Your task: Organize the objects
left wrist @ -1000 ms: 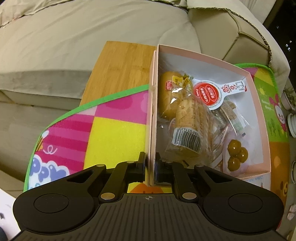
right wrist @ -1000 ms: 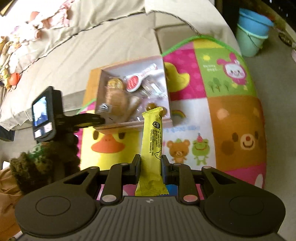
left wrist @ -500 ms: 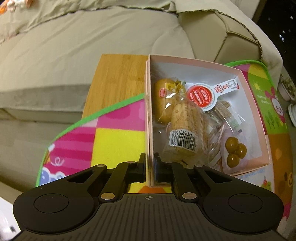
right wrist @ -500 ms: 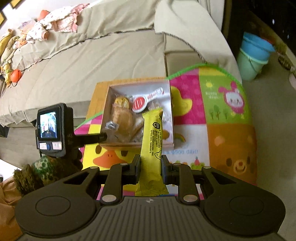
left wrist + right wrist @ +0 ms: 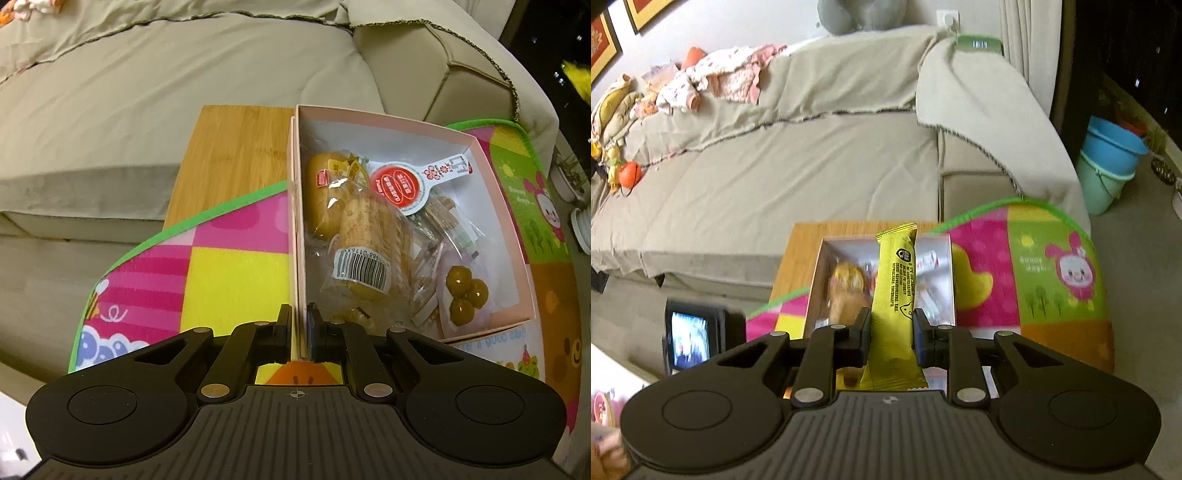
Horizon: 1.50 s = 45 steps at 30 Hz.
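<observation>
Beige sofa cushions [image 5: 798, 184] fill the room beyond your two tools. Your right gripper [image 5: 891, 330] is clamped on a yellow snack bar [image 5: 894, 295], not yet boxed. Your left gripper [image 5: 298, 325] pinches the near-left wall of the pink box [image 5: 295, 229] ahead, already holding several wrapped snacks [image 5: 364, 236].

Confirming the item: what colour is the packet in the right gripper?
Yellow packet with black print, clearest in the right wrist view.

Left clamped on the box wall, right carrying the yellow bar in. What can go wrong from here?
1. The pink box is already crowded with wrapped snacks; the yellow bar may perch on top and slide out.
2. The left gripper pinches only one thin wall; a push from the bar could tilt or buckle the box.
3. The right gripper grips the bar low, so its far end may catch the rim.
</observation>
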{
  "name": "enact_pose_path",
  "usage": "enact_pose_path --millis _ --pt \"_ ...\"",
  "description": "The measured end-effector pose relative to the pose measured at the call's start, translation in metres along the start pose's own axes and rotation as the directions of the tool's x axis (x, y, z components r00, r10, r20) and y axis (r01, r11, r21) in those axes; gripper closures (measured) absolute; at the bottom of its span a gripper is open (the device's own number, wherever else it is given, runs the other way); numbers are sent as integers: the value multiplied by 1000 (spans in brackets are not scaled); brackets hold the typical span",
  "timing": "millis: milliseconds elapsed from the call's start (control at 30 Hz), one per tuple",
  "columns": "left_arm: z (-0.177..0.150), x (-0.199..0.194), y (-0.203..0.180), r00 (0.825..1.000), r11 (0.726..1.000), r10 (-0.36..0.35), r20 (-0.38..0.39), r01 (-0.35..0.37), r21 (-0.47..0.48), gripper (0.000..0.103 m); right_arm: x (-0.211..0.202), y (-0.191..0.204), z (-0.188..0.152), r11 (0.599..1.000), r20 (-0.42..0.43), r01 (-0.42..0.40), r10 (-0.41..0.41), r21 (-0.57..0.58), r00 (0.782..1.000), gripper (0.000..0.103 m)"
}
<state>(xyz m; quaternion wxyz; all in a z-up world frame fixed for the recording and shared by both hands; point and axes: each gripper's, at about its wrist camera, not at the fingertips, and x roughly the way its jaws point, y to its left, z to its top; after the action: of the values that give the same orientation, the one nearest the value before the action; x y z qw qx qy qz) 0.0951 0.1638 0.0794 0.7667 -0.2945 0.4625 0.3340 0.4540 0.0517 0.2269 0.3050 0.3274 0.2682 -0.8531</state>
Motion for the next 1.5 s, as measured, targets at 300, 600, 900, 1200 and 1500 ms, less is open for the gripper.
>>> enact_pose_path --millis 300,600,900,1200,1500 --pt "-12 -2 -3 998 999 8 63 -11 36 93 58 -11 -8 999 23 34 -34 -11 999 59" --pt "-9 13 -9 995 993 -19 93 8 116 91 126 -58 -104 984 -94 134 -145 -116 985 41" --pt "27 49 -107 974 958 -89 206 26 287 83 155 -109 -96 982 74 189 -187 -23 980 37" --pt "32 57 -78 945 985 89 314 -132 116 3 191 -128 -93 985 131 168 -161 -41 978 34" --pt "-102 -14 -80 851 999 -28 524 7 42 5 132 -143 -180 993 150 106 -113 48 982 0"
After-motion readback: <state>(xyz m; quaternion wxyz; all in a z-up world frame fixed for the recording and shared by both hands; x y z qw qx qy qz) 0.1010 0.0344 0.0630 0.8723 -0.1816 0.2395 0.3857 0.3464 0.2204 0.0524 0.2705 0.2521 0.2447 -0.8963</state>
